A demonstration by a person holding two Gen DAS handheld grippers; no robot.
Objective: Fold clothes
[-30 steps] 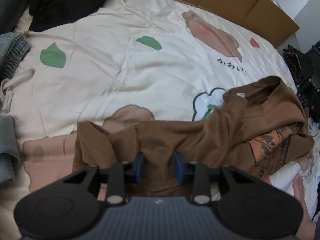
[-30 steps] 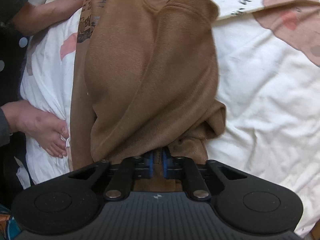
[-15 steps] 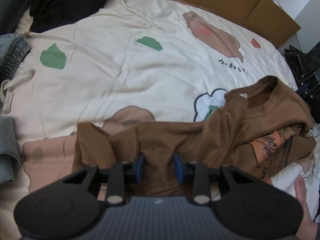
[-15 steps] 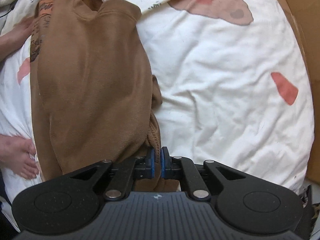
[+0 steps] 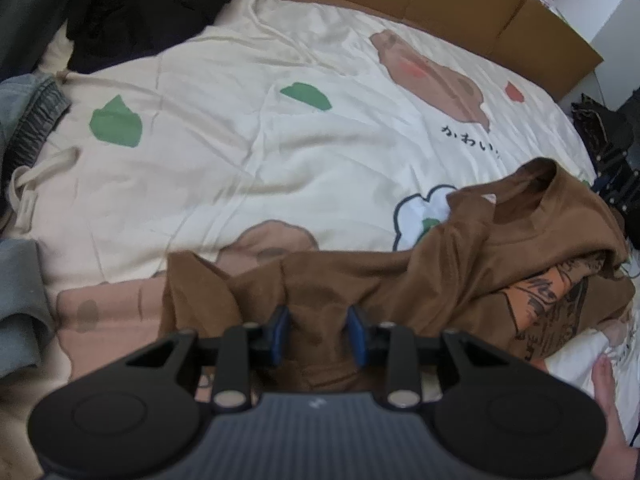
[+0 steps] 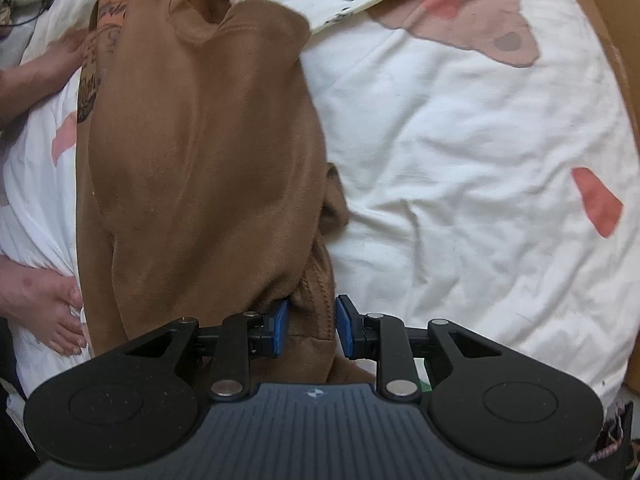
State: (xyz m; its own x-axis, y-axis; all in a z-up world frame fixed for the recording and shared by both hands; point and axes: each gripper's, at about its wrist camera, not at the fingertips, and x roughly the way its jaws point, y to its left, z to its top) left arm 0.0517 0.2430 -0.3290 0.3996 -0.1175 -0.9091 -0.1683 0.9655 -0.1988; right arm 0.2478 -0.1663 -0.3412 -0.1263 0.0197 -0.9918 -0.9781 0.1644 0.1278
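Right hand-held gripper (image 6: 310, 328) pointing down over the bed (image 6: 460, 168), jaws just sprung part-open, a bunched fold of the brown T-shirt (image 6: 200, 152) between the blue pads (image 6: 281, 328) but no longer pinched. Left hand-held gripper (image 5: 318, 334) at the near edge of the bed, held at a medium gap over another bunch of the same brown cloth; cannot tell whether the pads press it or merely straddle it. T-shirt lying along the near edge toward the right corner, doubled over itself, collar up at the far end, printed panel showing on the underside, sleeve and hem rumpled. Bare hands (image 6: 44, 304) of a person resting on the white bedding beside it. Apparent step: letting go after carrying one side of the shirt across, first fold laid down but untidy. Next move likely calling for a fresh pinch at a free edge or sleeve, both grippers level, cloth drawn flat before folding again. Jeans (image 5: 28, 120) and dark garments (image 5: 132, 8) waiting at the far left corner.
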